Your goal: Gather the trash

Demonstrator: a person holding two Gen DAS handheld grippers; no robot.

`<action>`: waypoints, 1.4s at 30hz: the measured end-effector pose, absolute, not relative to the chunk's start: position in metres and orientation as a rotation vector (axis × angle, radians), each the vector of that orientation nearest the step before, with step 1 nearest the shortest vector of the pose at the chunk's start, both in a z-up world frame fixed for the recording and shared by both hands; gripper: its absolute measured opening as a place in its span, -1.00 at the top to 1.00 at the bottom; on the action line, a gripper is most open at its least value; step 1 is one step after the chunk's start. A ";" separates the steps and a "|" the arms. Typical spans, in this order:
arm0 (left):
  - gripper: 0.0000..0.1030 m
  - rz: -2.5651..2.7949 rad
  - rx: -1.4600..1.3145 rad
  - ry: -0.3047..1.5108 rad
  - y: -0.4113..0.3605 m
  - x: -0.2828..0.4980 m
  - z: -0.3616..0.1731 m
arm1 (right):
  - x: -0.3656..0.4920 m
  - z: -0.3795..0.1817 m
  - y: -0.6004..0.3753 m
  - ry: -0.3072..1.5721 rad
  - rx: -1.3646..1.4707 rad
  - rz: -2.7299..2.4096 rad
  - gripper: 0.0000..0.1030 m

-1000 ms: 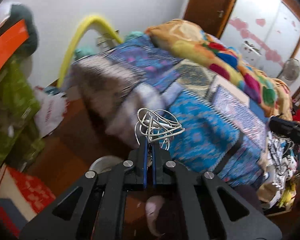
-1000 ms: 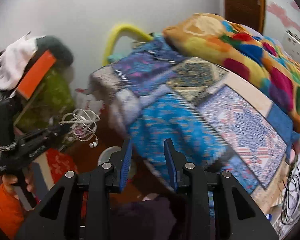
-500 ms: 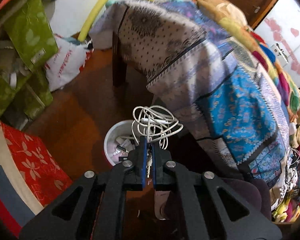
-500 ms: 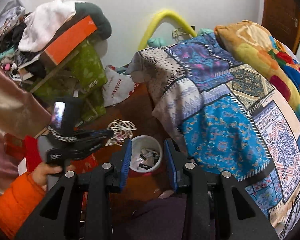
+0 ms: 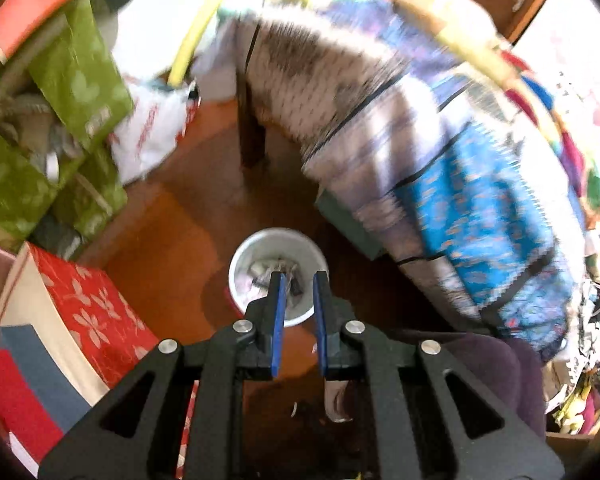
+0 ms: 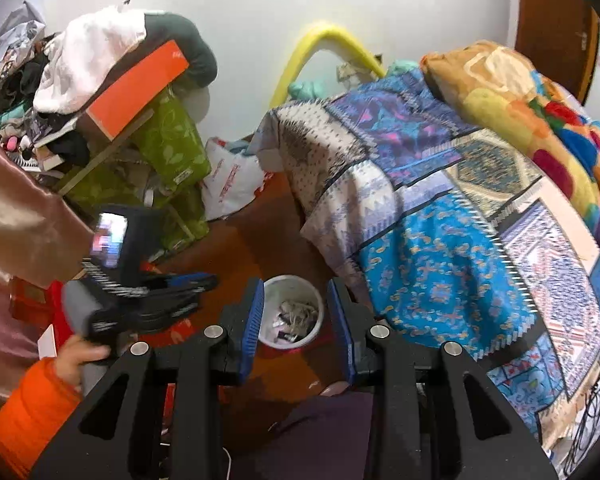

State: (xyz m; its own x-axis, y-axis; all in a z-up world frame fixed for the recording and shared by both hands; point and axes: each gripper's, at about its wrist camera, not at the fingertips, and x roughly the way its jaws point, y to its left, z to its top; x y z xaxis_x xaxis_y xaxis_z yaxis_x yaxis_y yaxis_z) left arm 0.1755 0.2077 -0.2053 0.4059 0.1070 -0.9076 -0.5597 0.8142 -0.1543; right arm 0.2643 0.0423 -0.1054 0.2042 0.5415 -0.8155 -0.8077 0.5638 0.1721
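Left wrist view: left gripper point(image 5: 298, 280) pointing steeply down over white bin point(image 5: 244, 256), jaws just opened to a narrow gap, nothing between the blue pads. Bin directly ahead of and below the fingertips, standing on the wooden floor point(image 5: 172, 240) just off the corner of the bed point(image 5: 460, 184). Tangle of white cable not visible at the pads; pale scraps inside the bin point(image 5: 260, 270), too blurred to say whether the cable is among them. Red flowered box point(image 5: 88, 304) left of the bin, green bags point(image 5: 76, 72) further back on that side. Right wrist view: right gripper point(image 6: 296, 296) partly open, empty, aimed down with the bin point(image 6: 292, 284) framed between its two fingers. Pale stringy clump in the bin point(image 6: 300, 312), likely the cable, a judgement only. Left gripper point(image 6: 172, 292) seen here just left of the bin, held by a hand point(image 6: 80, 360) in an orange sleeve point(image 6: 28, 404). Bed cover point(image 6: 440, 256) right of the bin; black tangle of wires point(image 6: 592, 420) at the bed's near edge, far right of the bin. Likely next pick on the bed side of the bin, so right gripper nearer; a guess.
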 end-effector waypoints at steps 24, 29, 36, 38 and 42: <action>-0.09 0.104 -0.135 0.413 0.032 0.032 0.031 | 0.096 0.041 -0.129 0.385 -0.031 0.488 -0.22; -0.72 0.116 -0.099 0.400 0.018 0.011 0.028 | 0.072 0.040 -0.138 0.324 -0.009 0.402 -0.79; -0.84 0.121 -0.084 0.409 0.013 -0.004 0.016 | 0.054 0.034 -0.143 0.314 0.003 0.327 -0.99; -0.84 0.117 -0.075 0.407 0.011 -0.009 0.014 | 0.052 0.033 -0.145 0.320 0.003 0.319 -0.99; -0.85 0.117 -0.060 0.398 0.010 -0.017 0.013 | 0.041 0.032 -0.152 0.322 0.012 0.319 -1.00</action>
State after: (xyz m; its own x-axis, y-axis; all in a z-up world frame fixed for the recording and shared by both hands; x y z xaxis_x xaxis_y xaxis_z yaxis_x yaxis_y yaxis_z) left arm -0.0169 0.0097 0.0129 0.9151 0.1017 -0.3901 -0.1251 0.9915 -0.0350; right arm 0.0408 -0.1523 0.0316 0.8990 0.3105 -0.3090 -0.3068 0.9498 0.0619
